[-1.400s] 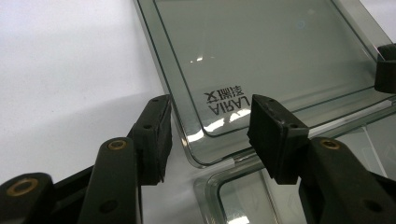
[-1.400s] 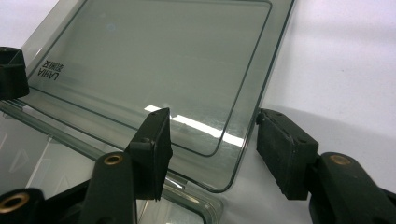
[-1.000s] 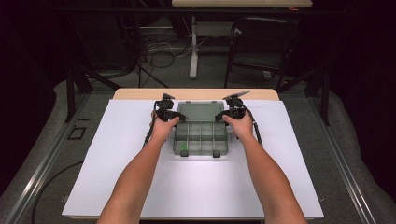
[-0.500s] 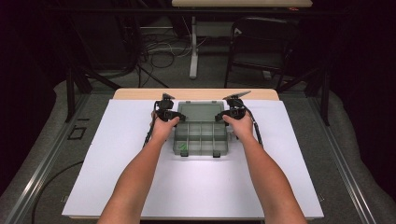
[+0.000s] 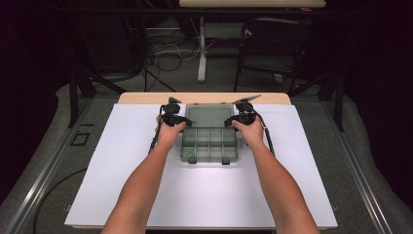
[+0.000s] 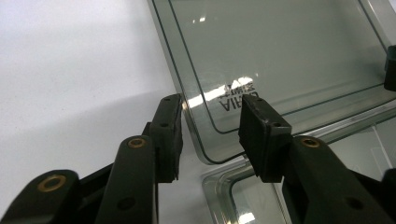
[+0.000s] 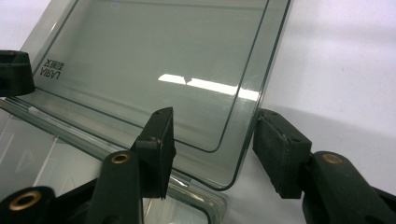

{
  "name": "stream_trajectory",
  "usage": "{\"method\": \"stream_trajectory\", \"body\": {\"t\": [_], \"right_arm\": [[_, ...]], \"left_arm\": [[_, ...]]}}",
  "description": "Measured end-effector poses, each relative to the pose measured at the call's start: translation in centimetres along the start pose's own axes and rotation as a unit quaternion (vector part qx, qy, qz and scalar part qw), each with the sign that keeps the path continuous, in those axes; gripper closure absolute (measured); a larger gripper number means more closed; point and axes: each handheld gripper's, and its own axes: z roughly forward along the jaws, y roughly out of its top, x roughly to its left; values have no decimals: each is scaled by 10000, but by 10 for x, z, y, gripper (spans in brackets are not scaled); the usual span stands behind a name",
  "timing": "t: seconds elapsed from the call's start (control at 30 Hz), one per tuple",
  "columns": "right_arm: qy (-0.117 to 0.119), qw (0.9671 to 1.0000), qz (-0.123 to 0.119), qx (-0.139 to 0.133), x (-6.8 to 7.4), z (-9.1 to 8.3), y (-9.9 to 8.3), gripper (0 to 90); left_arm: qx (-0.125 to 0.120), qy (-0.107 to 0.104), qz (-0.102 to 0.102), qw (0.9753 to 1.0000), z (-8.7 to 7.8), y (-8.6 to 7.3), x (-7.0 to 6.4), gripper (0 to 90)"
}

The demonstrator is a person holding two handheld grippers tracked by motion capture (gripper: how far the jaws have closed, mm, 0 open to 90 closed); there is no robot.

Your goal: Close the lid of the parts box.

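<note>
We have a clear plastic compartment box (image 5: 209, 144) lying open near the far edge of the table (image 5: 122, 195), about midway between its left and right edges. Its lid (image 5: 209, 116) is swung back toward the far edge and rests low over the white surface. Our left gripper (image 5: 181, 118) sits at the lid's left near corner, our right gripper (image 5: 229, 119) at its right near corner. In the left gripper view, the 2 jaws stand parted with the lid's corner (image 6: 205, 140) between them, not pinched. In the right gripper view the 2 jaws are likewise spread wide astride the lid's edge (image 7: 243, 140), gripping nothing. A small green item (image 5: 191, 154) lies in 1 near-left compartment.
</note>
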Motion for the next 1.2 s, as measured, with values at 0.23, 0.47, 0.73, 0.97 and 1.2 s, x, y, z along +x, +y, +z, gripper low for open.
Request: {"method": "stream_trajectory", "body": {"t": [0.23, 0.47, 0.73, 0.97, 1.2], "right_arm": [[-62, 9999, -110, -96, 0, -3, -2, 529], [-111, 9995, -202, -199, 1, -7, -4, 579], [-153, 9990, -320, -269, 0, -12, -4, 658], [-186, 9987, -361, -318, -1, -18, -4, 742], [-315, 9978, -441, -387, 2, -21, -5, 790]], "left_arm": [[-33, 47, 15, 10000, -1, -1, -1, 629], [-72, 73, 46, 9999, -3, -1, -1, 648], [-105, 144, 97, 9998, -7, -1, -2, 711], [-235, 162, 63, 9996, -12, -4, 1, 806], [-318, 227, 114, 9992, -14, -5, -1, 844]]}}
